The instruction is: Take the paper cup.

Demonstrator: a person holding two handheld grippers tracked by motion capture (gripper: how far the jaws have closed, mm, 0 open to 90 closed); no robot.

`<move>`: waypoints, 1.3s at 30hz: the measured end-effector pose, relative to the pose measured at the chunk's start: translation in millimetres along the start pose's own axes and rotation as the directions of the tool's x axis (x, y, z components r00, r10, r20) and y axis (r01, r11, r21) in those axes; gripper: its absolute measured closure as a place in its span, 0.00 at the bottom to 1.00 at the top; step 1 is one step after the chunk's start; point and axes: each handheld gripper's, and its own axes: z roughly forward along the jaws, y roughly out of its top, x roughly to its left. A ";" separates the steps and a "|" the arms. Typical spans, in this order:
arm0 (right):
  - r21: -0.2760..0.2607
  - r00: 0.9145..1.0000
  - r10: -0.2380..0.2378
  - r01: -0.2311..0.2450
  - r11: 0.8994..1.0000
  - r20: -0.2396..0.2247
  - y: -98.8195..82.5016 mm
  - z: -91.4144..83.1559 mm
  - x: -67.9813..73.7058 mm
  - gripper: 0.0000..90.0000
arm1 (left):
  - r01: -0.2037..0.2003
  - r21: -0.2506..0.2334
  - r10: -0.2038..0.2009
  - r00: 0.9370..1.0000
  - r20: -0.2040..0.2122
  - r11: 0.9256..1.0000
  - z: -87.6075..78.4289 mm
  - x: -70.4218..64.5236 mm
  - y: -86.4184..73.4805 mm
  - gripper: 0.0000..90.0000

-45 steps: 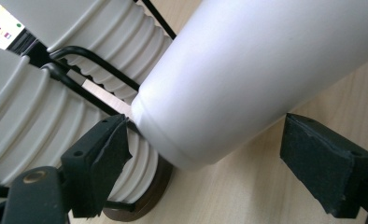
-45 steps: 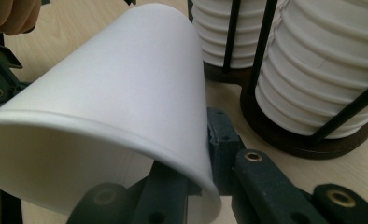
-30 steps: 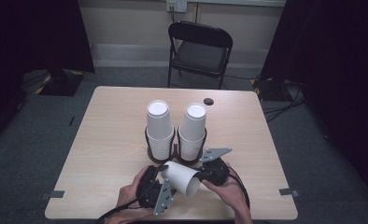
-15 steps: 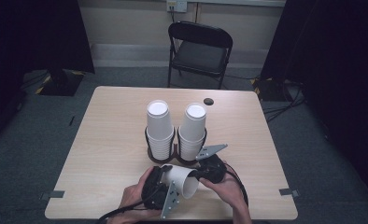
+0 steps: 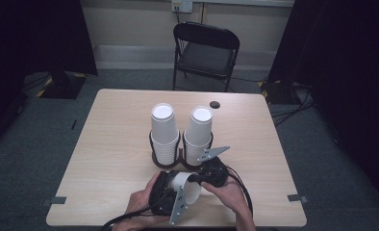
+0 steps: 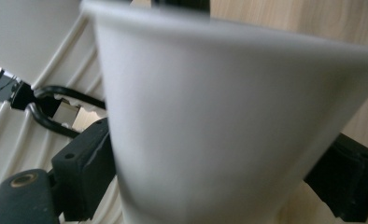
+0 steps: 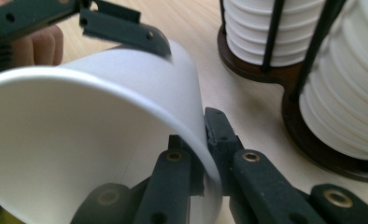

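A single white paper cup (image 5: pixel 187 187) lies on its side above the table's front edge, held between both grippers. My right gripper (image 5: pixel 195 179) is shut on its rim, with one jaw inside and one outside (image 7: pixel 205 135). My left gripper (image 5: pixel 177 188) straddles the cup's body (image 6: pixel 219 130) from the base end. Its jaws have just been opening and then closing a little, and they lie against the cup's wall (image 6: pixel 215 177). One of its fingers (image 7: pixel 126 30) rests on the cup's outer wall (image 7: pixel 79 140). A hand holds each gripper.
Two tall stacks of white cups (image 5: pixel 163 127) (image 5: pixel 198 130) stand in a dark wire holder (image 5: pixel 167 159) at the table's (image 5: pixel 106 144) centre, just beyond the grippers. A small dark disc (image 5: pixel 215 104) lies near the far edge. A black folding chair (image 5: pixel 207 48) stands behind the table.
The left gripper has turned a little around the cup, and its grey plate has swung toward the table's front edge. The cup and the right gripper have hardly shifted.
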 end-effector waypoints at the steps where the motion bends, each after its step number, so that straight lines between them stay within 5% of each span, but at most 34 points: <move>1: -0.001 1.000 0.001 -0.001 1.000 -0.006 0.5 0.9 0.0 0.97 | -0.006 -0.008 0.006 1.000 -0.001 1.000 0.1 -0.6 1.7 0.13; 5: 0.005 1.000 0.000 0.000 1.000 -0.013 3.0 2.5 1.0 0.98 | -0.016 -0.009 0.016 1.000 -0.004 1.000 0.9 -0.2 3.8 0.13; 8: 0.000 1.000 0.013 -0.013 1.000 -0.010 4.5 2.6 0.7 0.97 | 0.022 -0.025 -0.022 1.000 -0.011 0.999 2.5 -0.2 4.5 0.13; 15: -0.001 0.999 0.032 -0.032 0.999 -0.021 7.4 5.6 1.3 0.98 | 0.034 -0.042 -0.034 0.999 -0.020 0.999 3.4 0.8 6.9 0.11; 29: 0.021 0.999 0.047 -0.047 0.999 -0.023 8.5 10.2 3.1 0.97 | 0.018 -0.019 -0.018 1.000 -0.018 1.000 4.5 0.7 12.3 0.10; 39: -0.002 0.998 0.060 -0.060 0.998 -0.006 4.0 11.0 4.2 0.91 | 0.041 -0.051 -0.042 0.999 -0.018 0.998 7.4 -0.6 13.2 0.11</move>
